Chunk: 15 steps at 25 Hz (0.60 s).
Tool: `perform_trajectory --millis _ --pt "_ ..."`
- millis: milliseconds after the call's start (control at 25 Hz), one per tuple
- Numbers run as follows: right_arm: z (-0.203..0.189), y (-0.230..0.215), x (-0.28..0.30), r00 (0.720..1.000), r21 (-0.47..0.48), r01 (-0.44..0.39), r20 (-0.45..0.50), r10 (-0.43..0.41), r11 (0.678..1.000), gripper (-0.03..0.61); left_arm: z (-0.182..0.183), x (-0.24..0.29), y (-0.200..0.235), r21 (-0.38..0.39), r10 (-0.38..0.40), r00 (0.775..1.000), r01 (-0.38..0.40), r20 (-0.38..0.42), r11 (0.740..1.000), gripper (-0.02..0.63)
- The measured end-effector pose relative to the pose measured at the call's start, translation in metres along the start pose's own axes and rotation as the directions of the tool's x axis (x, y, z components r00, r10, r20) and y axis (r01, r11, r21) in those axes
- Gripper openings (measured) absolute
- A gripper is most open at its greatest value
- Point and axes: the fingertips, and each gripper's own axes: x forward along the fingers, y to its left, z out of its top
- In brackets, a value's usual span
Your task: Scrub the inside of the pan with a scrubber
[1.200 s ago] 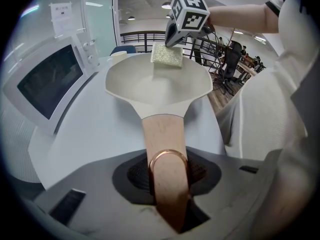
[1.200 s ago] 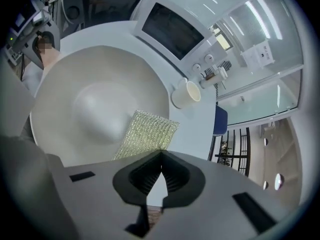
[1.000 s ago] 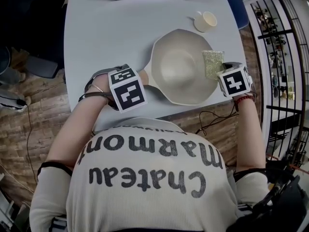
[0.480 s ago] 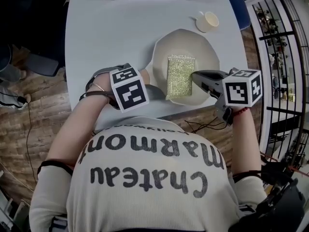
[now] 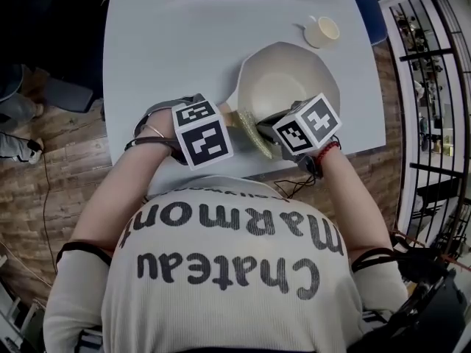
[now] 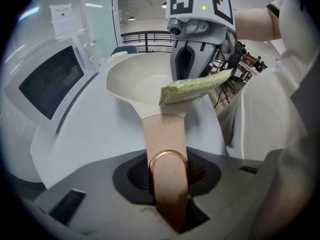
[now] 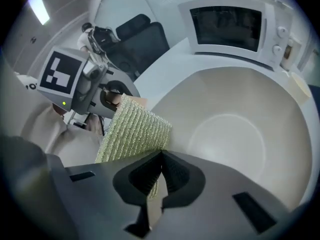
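A cream pan (image 5: 291, 87) sits on the grey table (image 5: 169, 50), its tan handle (image 6: 165, 149) pointing toward me. My left gripper (image 5: 221, 127) is shut on that handle (image 5: 229, 116), whose copper ring (image 6: 168, 159) shows between the jaws. My right gripper (image 5: 276, 142) is shut on a yellow-green scrubber (image 5: 254, 132), held on edge at the pan's near rim, close to the handle joint. In the right gripper view the scrubber (image 7: 132, 131) stands up from the jaws beside the pan's inner wall (image 7: 230, 129). The left gripper view shows the scrubber (image 6: 192, 86) over the near rim of the pan (image 6: 140, 81).
A cream cup (image 5: 324, 29) stands on the table beyond the pan at the right. A white microwave (image 7: 232, 24) is at the table's far edge. Black railings (image 5: 430, 87) and wooden floor lie to the right. A cable (image 5: 302, 182) hangs under the table's near edge.
My right gripper has swept the scrubber from the pan's right rim across its inside to the near-left rim by the handle, tilting downward. The left gripper and pan stayed put.
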Motion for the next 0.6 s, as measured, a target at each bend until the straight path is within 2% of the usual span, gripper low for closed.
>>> perform_trajectory --millis 80,240,400,600 --pt "0.004 -0.001 0.005 1.000 -0.028 0.018 -0.008 -0.019 0.999 0.005 0.001 0.000 -0.001 -0.008 -0.005 1.000 0.005 0.005 1.000 0.121" --pt "0.008 -0.005 0.011 0.999 -0.014 0.026 -0.025 -0.026 1.000 0.003 0.002 0.002 0.000 -0.020 -0.002 1.000 0.002 0.010 1.000 0.121" --pt "-0.006 -0.008 0.016 0.994 0.003 0.027 -0.102 -0.026 1.000 0.003 0.001 0.003 -0.002 -0.036 -0.008 1.000 0.008 0.011 0.999 0.123" --pt "-0.025 -0.007 0.011 0.979 -0.055 0.036 -0.197 -0.046 0.998 0.003 0.000 -0.001 -0.004 -0.050 -0.024 1.000 0.025 0.011 0.998 0.124"
